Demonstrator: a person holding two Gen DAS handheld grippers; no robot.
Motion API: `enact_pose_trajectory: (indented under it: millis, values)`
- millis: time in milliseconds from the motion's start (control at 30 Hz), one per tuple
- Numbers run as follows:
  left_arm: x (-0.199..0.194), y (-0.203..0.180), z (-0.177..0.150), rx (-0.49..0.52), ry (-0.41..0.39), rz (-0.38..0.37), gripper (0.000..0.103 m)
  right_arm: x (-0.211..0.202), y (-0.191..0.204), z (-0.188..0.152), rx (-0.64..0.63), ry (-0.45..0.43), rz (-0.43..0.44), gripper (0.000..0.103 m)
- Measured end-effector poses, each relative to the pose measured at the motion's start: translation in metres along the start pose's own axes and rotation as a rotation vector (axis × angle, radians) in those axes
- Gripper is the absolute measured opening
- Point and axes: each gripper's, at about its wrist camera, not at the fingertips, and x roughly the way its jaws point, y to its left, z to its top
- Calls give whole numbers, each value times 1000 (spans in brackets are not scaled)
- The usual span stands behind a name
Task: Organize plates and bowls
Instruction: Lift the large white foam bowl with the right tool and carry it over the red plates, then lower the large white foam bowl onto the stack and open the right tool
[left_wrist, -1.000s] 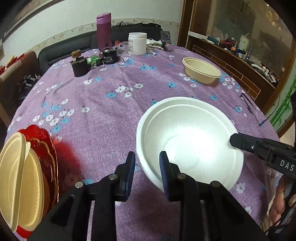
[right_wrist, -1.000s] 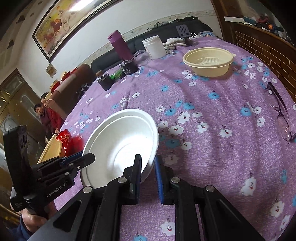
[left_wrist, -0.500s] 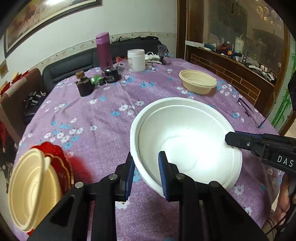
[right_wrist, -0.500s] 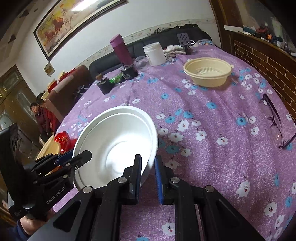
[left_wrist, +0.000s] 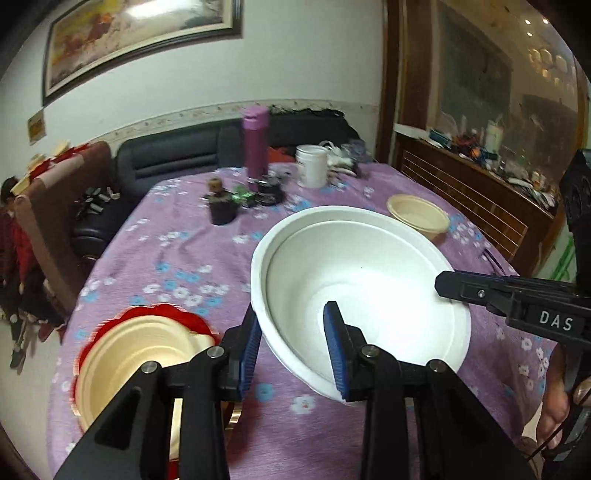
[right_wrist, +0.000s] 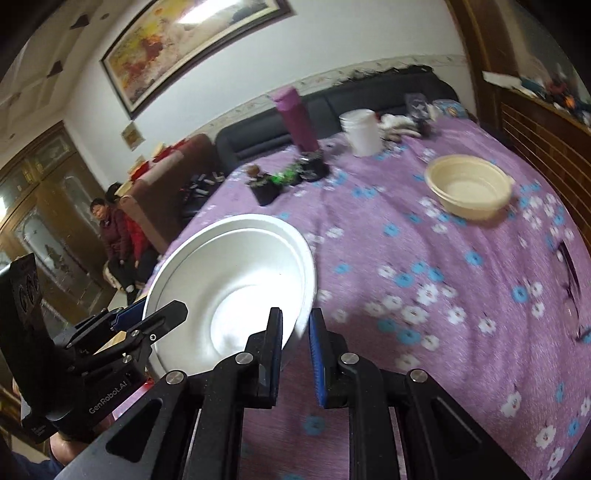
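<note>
Left wrist view, left to right
Stack (left_wrist: 147, 354): cream bowl on red plate, lower left of frame, on the table.
Left gripper (left_wrist: 291, 350): jaws just widened; straddle the white bowl (left_wrist: 362, 291) rim, pads loose.
Right gripper (right_wrist: 295, 354): clenched on the bowl's opposite rim, carrying it.
Key relation: stack lies left of the bowl, nearer the left gripper.

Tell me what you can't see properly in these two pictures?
- Red plate under the cream bowl: left wrist view, smeared by motion blur, near part covered by the left claw.
- Small dark jars: both views, too small and blurred to identify.
- Big white foam bowl: underside hidden in both views.
</note>
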Motion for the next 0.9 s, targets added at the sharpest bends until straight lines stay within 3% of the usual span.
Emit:
enact_pose_trajectory:
  millis: [467, 900]
  values:
    - [-47, 94, -18, -133, -15, 126, 32, 36, 91, 24, -87, 61, 186, 16]
    - [-52, 138, -37, -210, 5, 195, 32, 81, 138, 14, -126, 156, 248, 16]
